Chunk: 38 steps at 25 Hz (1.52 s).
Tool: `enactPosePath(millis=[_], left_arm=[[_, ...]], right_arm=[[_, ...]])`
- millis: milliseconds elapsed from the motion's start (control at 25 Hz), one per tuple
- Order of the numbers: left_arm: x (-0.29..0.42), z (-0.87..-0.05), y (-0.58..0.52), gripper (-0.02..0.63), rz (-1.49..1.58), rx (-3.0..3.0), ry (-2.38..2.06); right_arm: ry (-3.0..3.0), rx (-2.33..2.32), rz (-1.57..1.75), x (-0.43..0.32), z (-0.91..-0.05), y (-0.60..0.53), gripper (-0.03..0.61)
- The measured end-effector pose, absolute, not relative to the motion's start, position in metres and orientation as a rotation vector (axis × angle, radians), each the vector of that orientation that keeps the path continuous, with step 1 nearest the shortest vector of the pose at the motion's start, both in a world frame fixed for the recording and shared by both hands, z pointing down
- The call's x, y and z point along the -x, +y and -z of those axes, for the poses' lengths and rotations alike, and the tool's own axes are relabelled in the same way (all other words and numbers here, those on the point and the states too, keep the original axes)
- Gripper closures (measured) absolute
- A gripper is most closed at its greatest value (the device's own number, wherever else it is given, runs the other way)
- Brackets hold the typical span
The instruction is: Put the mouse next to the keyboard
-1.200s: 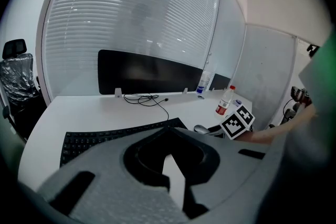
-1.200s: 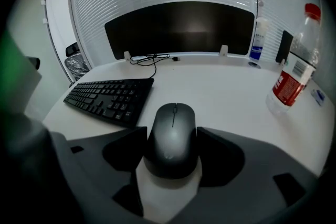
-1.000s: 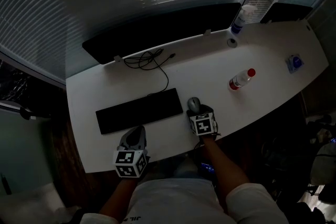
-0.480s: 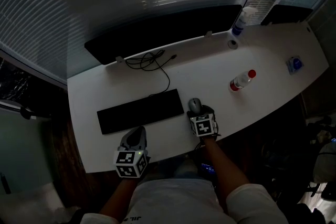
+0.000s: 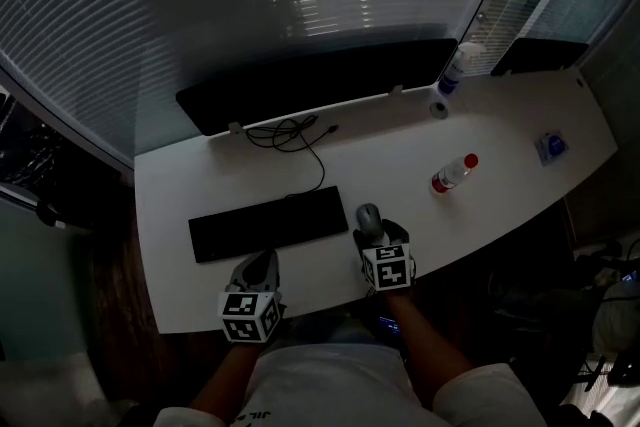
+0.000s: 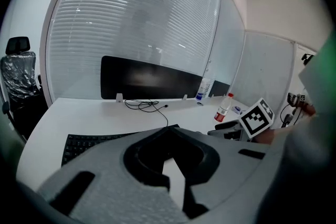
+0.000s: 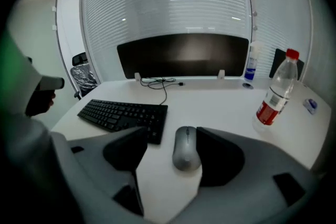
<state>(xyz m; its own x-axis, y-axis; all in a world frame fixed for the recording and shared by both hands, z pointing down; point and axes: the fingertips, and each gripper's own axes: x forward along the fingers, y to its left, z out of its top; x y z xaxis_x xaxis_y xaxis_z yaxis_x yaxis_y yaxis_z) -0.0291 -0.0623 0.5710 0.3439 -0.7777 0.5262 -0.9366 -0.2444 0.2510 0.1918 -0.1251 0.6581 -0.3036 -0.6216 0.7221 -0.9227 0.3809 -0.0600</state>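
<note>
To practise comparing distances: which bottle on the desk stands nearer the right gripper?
The clear red-capped plastic bottle; the white spray bottle stands farther back, by the black monitor.

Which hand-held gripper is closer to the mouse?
Right. The right hand-held gripper has the mouse between its open jaws. The left hand-held gripper sits in front of the keyboard, well to the mouse's left.

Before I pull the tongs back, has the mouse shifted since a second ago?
No. The mouse still sits just off the right end of the keyboard, with the same gap as a second ago.
</note>
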Motion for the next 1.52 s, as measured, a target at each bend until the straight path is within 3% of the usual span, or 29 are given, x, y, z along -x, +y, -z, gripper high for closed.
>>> enactPosePath(millis=[120, 320, 400, 800, 1520], left_arm=[[0.033, -0.566, -0.057, 0.609, -0.381, -2.083, -1.499], [0.035, -0.562, -0.042, 0.609, -0.376, -2.073, -1.507], [0.039, -0.56, -0.039, 0.609, -0.369, -2.058, -1.521], [0.054, -0.547, -0.037, 0.609, -0.315, -2.015, -1.598], [0.061, -0.54, -0.044, 0.609, -0.324, -2.008, -1.636]], right_arm=[[-2.103, -1.294, -0.581, -0.172, -0.628, -0.115, 0.338], [-2.19, -1.289, -0.581, -0.147, -0.594, -0.101, 0.524], [-2.236, -1.263, -0.606, -0.132, -0.583, -0.097, 0.559], [-2.351, -1.146, -0.602, -0.071, -0.552, -0.076, 0.574], [-2.343, -1.048, -0.577, -0.055, -0.553, -0.082, 0.574]])
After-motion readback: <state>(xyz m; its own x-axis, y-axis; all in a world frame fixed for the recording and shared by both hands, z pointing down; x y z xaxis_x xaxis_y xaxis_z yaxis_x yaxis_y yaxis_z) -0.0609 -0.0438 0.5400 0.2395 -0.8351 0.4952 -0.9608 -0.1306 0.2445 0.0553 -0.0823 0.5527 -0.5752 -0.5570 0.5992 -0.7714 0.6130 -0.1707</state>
